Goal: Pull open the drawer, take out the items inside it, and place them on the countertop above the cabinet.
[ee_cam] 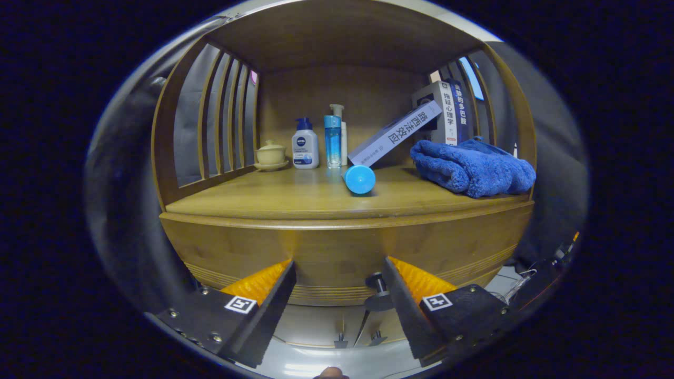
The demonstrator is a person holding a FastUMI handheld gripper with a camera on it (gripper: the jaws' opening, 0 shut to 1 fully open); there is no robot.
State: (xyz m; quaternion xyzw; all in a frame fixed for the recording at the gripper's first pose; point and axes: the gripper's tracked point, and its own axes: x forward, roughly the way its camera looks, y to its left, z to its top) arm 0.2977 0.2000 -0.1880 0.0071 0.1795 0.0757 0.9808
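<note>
My gripper (338,262) is open and hangs just in front of the wooden drawer front (326,252) below the countertop (295,197). The drawer's dark round knob (377,288) sits between my fingers, close against the inner side of the right finger (400,284). Neither finger presses on it. The drawer front looks flush with the cabinet and its inside is hidden. On the countertop lie a blue tube (359,179) with its cap toward me and a folded blue towel (471,168) at the right.
At the back of the countertop stand a lidded cup on a saucer (271,155), a white pump bottle (305,147), a blue bottle (333,139), a leaning book (395,134) and upright books (447,113). Slatted side walls flank it. Small door knobs (341,342) sit below the drawer.
</note>
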